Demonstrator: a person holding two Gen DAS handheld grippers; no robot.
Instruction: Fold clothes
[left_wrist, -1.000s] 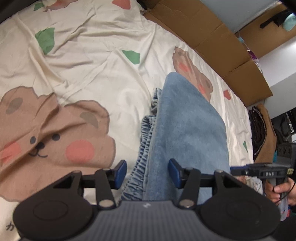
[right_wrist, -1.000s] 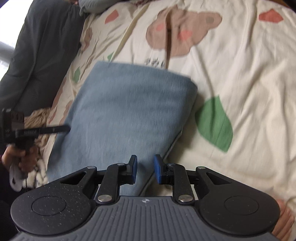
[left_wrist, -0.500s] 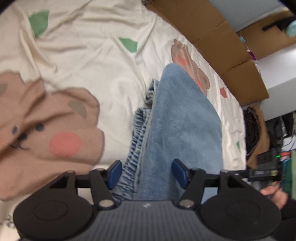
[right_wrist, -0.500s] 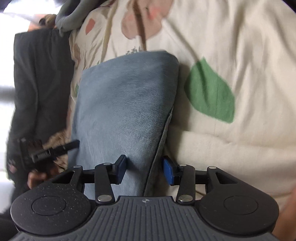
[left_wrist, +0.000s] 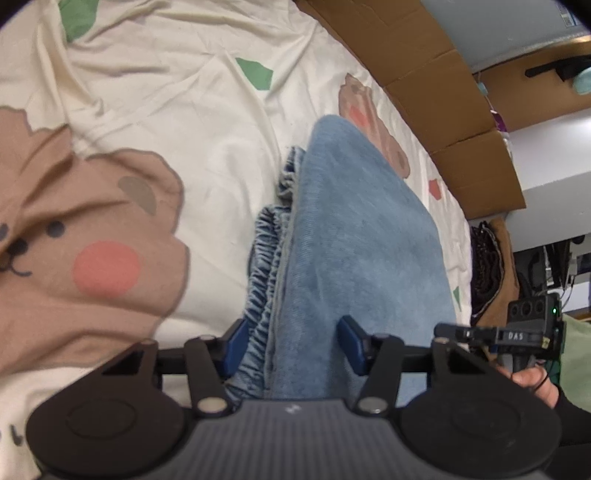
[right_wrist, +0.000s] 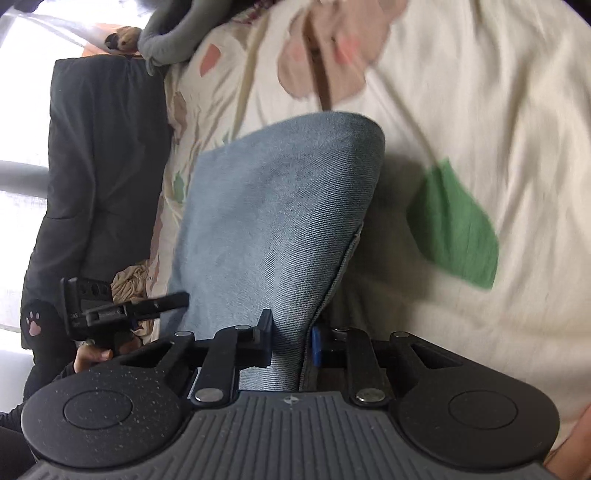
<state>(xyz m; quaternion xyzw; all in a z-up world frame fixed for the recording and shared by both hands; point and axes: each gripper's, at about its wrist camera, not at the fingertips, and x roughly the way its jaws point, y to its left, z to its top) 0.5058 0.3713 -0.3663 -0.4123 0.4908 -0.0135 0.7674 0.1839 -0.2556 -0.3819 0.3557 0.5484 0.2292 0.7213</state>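
The folded jeans lie on the bed. The right gripper pinches one end; the left gripper gapes around the waistband end (better grip all layers evenly).

My left wrist camera looks close along the folded blue denim garment toward 1 o'clock, over the cream bear-print bedsheet. My right one faces 11 o'clock, closer. Both views share that garment and sheet.
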